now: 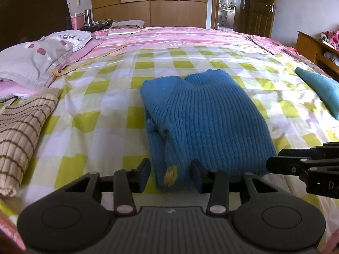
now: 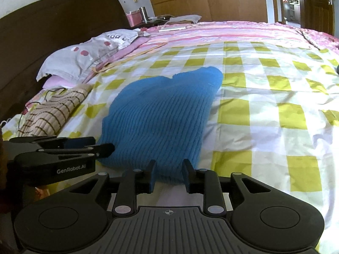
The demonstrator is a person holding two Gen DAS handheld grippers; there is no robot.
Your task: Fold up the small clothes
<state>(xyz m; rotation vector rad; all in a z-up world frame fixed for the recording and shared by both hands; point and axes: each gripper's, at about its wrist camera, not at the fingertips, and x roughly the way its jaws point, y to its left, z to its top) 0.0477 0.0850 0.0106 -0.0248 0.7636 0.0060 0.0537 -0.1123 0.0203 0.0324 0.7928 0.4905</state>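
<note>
One readable label, "GenRobot.AI", marks the left gripper (image 2: 101, 148).

The blue sweater's (image 1: 203, 114) near hem lay hidden behind the left gripper's fingers (image 1: 145, 174). Far right of them, the teal cloth (image 1: 320, 89) was cut off.

Green-checked sheet (image 1: 101, 97) over bed, pink striped quilt (image 1: 180, 36) beyond. Grey pillow (image 1: 42, 57) near dark headboard (image 1: 31, 10). Wooden wardrobe (image 1: 148, 0) behind; metal flask (image 1: 87, 17) beside pink basket (image 1: 76, 21).
</note>
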